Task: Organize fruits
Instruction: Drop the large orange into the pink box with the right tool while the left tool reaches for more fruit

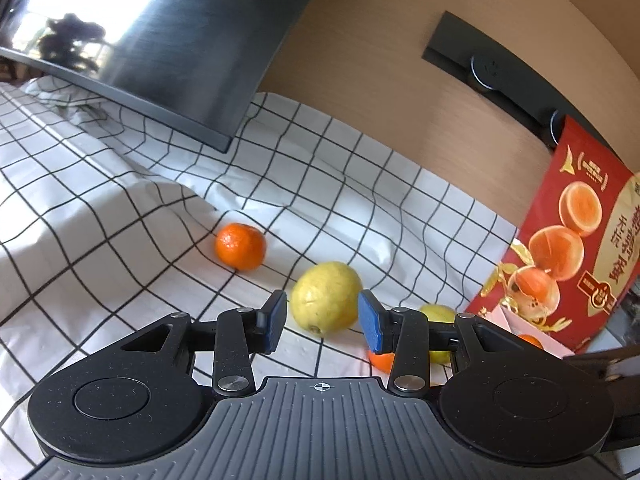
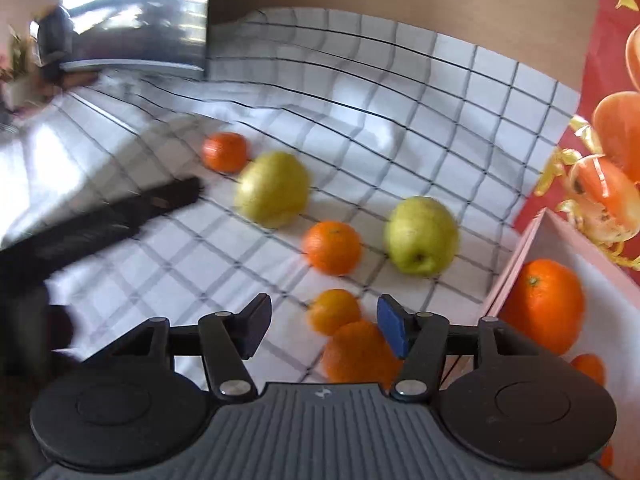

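The left gripper (image 1: 323,322) hangs spread and empty just short of the yellow pear (image 1: 326,297) on the checked cloth (image 1: 120,216); it should straddle the widest part before squeezing. The right gripper (image 2: 323,330) gapes above an orange (image 2: 358,354) beside the pink box (image 2: 516,264).

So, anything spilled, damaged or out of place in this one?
Nothing damaged or spilled. The checked cloth is rumpled, and pears and oranges lie loose on it, while one orange sits in the box.

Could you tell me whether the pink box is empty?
Not empty: the pink box already holds a large orange and a smaller one.
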### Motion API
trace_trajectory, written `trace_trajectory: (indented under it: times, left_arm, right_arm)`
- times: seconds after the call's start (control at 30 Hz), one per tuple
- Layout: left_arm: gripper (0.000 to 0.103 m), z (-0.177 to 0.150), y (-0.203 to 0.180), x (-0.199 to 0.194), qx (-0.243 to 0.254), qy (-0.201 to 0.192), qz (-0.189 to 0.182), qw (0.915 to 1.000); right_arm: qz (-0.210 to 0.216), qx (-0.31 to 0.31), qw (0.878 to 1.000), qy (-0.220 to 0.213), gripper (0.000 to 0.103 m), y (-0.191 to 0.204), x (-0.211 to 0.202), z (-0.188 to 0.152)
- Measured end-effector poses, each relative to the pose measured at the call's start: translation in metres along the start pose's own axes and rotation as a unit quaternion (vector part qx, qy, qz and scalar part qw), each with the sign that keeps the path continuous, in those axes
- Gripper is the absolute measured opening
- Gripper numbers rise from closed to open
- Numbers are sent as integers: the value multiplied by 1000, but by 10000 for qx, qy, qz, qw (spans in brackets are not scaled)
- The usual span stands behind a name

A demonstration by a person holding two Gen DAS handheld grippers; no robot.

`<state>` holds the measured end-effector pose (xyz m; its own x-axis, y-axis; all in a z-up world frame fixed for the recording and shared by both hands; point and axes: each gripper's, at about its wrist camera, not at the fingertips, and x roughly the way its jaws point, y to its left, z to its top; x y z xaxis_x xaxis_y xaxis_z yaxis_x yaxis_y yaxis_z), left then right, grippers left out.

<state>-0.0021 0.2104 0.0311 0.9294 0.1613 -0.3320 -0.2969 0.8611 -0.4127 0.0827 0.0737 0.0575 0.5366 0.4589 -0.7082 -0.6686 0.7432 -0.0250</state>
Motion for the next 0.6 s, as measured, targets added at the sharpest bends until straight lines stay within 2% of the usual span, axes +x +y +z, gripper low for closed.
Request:
trace_trajectory:
  times: [0.13,0.27,0.33,0.4,0.47,0.6]
  left_arm:
    - [44,-1,1,2,-17,40,22,10000]
    - [44,-2,3,5,-52,157,-61,9998]
    - [44,-3,2,8,-10,267,-161,9995]
    - [44,-5,-3,10,118,376,-291,9988]
    - [44,-8,-12,12,362,467,-424,9974]
    - [44,-17,-32,12,908,598,-690,9917]
  right_arm:
    - [-467,-289,9984,-121,58,8,-8,-7]
    - [-724,-445,9964,-49,57,15,0,-23]
    - [-940,-555,9938,-221,57,21,-5,-31]
    - [-888,-610,9940,-177,56,25,-10,-43]
    - [-771,-760,9940,-144,43,31,-19,-57]
    - [-567,-775,9950,-259,42,30,-44,-84]
